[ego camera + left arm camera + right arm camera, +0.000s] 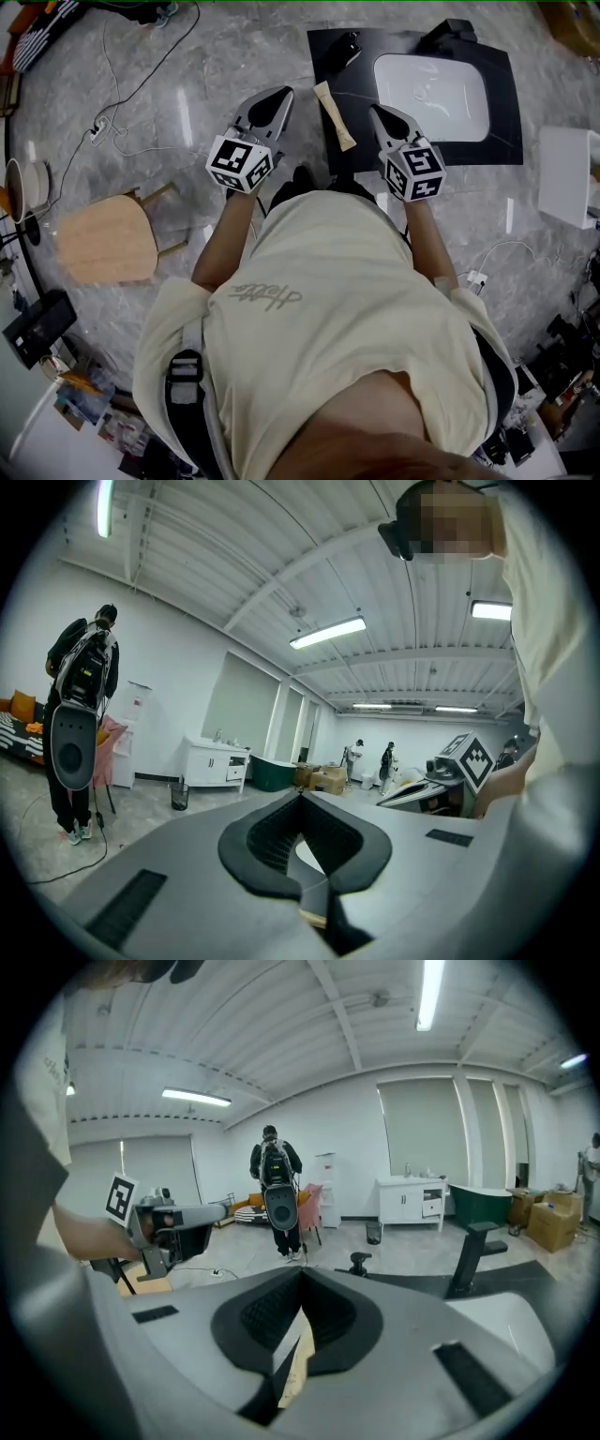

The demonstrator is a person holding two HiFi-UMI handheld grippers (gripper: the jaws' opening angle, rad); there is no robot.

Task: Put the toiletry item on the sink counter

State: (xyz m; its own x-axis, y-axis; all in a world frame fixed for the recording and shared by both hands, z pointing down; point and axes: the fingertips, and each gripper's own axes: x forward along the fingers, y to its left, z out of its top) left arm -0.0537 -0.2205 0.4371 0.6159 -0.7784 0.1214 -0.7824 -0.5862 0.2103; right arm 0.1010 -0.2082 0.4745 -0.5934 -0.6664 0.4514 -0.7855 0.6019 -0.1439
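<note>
The toiletry item [335, 114], a long tan pack, lies slantwise on the left strip of the black sink counter [506, 84], beside the white basin [431, 94]. My left gripper [281, 94] hovers just left of it with its jaws together. On the other side, over the counter's front edge, my right gripper [375, 110] points toward the basin, also shut with nothing in it. In the right gripper view the jaws [302, 1271] meet at the tips, and the tan pack [298, 1368] shows below through the gap behind them. The left gripper [302, 796] looks shut in its own view too.
A black faucet [349, 47] stands at the counter's back left. A wooden stool [108, 239] sits on the marble floor to my left, a white box [567, 173] to my right, and cables [122, 103] trail across the floor. A person with a backpack [277, 1180] stands further off.
</note>
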